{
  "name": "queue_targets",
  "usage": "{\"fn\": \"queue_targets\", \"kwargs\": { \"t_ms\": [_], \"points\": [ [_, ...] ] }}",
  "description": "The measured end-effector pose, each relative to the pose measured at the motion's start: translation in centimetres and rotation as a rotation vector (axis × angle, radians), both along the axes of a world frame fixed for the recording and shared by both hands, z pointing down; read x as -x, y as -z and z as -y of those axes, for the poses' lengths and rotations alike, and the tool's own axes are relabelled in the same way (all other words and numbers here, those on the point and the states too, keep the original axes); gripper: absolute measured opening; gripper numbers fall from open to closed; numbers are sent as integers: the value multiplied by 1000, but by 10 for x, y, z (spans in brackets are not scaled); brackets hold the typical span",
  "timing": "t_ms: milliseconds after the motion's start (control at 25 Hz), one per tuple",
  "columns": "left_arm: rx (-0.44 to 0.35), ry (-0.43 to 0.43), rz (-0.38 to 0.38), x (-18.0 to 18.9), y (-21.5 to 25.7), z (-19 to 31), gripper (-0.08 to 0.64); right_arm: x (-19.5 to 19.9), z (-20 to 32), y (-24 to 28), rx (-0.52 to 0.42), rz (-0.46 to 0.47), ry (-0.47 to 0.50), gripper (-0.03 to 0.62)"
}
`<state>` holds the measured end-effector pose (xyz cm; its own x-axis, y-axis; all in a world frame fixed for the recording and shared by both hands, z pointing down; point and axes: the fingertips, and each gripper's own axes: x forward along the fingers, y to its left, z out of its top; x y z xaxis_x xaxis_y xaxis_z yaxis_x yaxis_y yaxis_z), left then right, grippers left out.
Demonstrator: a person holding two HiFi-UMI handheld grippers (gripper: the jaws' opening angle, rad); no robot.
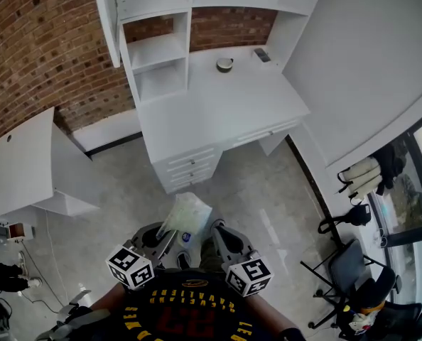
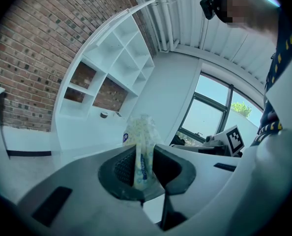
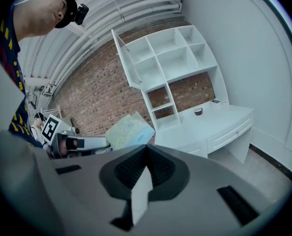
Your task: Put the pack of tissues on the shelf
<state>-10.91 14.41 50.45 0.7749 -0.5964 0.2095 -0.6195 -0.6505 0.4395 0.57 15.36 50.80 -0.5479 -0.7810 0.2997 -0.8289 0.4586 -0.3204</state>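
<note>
Pale patterned plastic pack of tissues [image 1: 187,215] sits pinched in left gripper [image 2: 144,173] fingers, well short of white shelf [image 1: 156,52] at white counter's [image 1: 225,109] rear left corner. Right gripper [image 3: 146,170] fingers closed, empty. Hold pinch firm; approach level.

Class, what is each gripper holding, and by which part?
The left gripper pinches the tissue pack by one thin edge; the right gripper holds nothing.
</note>
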Motion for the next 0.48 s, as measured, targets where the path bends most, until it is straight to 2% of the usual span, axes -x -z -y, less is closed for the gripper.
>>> {"fn": "queue_targets", "kwargs": {
  "t_ms": [280, 480],
  "points": [
    [-14, 92, 31, 13, 0, 33, 57, 11, 43, 0, -26, 17, 88, -11],
    [18, 110, 42, -3, -8, 70, 57, -5, 84, -9, 10, 35, 103, -11]
  ]
}}
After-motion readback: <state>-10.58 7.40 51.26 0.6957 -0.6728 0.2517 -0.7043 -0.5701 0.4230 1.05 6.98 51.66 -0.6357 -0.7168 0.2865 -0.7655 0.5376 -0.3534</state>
